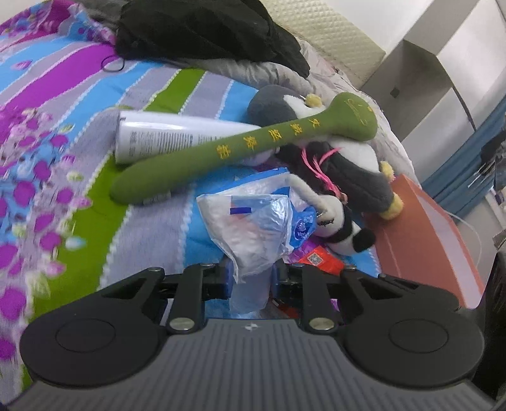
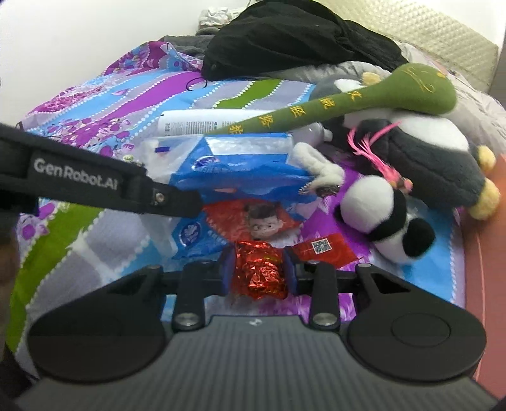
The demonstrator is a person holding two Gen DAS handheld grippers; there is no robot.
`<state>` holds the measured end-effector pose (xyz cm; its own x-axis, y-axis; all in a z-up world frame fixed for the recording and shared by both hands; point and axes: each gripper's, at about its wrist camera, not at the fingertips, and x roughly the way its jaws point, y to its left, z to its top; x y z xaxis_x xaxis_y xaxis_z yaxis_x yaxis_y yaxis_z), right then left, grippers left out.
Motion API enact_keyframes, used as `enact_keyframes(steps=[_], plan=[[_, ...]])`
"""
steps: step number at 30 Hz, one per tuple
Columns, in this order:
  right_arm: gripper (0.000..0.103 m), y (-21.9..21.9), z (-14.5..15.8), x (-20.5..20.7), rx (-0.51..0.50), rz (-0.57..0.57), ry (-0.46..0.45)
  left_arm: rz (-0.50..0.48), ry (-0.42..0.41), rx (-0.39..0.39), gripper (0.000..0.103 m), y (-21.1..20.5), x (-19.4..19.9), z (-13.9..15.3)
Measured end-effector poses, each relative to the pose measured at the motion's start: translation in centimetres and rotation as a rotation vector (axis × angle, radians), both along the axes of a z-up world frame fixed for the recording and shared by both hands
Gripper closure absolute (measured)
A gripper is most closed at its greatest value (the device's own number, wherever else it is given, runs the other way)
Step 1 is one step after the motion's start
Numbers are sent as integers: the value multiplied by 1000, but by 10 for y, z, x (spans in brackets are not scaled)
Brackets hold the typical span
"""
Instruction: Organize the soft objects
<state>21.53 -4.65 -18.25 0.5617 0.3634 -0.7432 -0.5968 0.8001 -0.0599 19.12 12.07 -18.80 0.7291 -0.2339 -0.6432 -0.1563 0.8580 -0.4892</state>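
On bed, left gripper [image 1: 251, 281] fingers pinch plastic bag [image 1: 253, 227], right gripper [image 2: 259, 275] fingers red foil wrapper [image 2: 260, 272] (strap [image 2: 95, 180]: "GenRobot.AI").

A bed fills the view, its quilt [image 1: 79, 104] striped in purple, blue, grey and green with floral patches. At its head stands a cream padded headboard [image 1: 329, 34], beside a grey-white cabinet [image 1: 442, 63] and a blue curtain [image 1: 468, 164]. A plain white wall [image 2: 95, 28] rises behind, in even indoor light.

Long green plush mallet [image 1: 240, 148] lies across white cylindrical bottle [image 1: 170, 136] at frame centre; grey-and-white plush penguin [image 1: 357, 164] lies right beneath its head.
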Motion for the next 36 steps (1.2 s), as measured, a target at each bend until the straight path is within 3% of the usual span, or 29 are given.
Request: enact_keyframes(steps=[1, 3, 13, 18, 21, 23, 24, 27, 30, 36], plan=[[67, -3, 2, -5, 0, -6, 1, 7, 5, -7, 78, -1, -5, 2], [95, -9, 7, -13, -3, -20, 4, 23, 15, -23, 78, -3, -16, 4], [95, -49, 16, -54, 21, -106, 47, 87, 96, -70, 75, -13, -80, 8], [92, -63, 12, -61, 88, -172, 87, 77, 127, -34, 54, -10, -97, 9], [90, -68, 7, -55, 157, -213, 139, 65, 134, -11, 50, -8, -104, 16], [63, -71, 2, -50, 204, -247, 172, 58, 132, 10, 50, -8, -107, 22], [59, -72, 0, -48, 224, -259, 185, 57, 134, 17, 50, -8, -106, 24], [59, -74, -9, -42, 269, -301, 222, 53, 142, 39, 47, -9, -108, 34], [59, -77, -18, -37, 306, -337, 255, 40, 138, 74, 37, -15, -108, 44], [59, -77, -25, -30, 354, -338, 257, 0, 124, 156, 36, -29, -108, 54]])
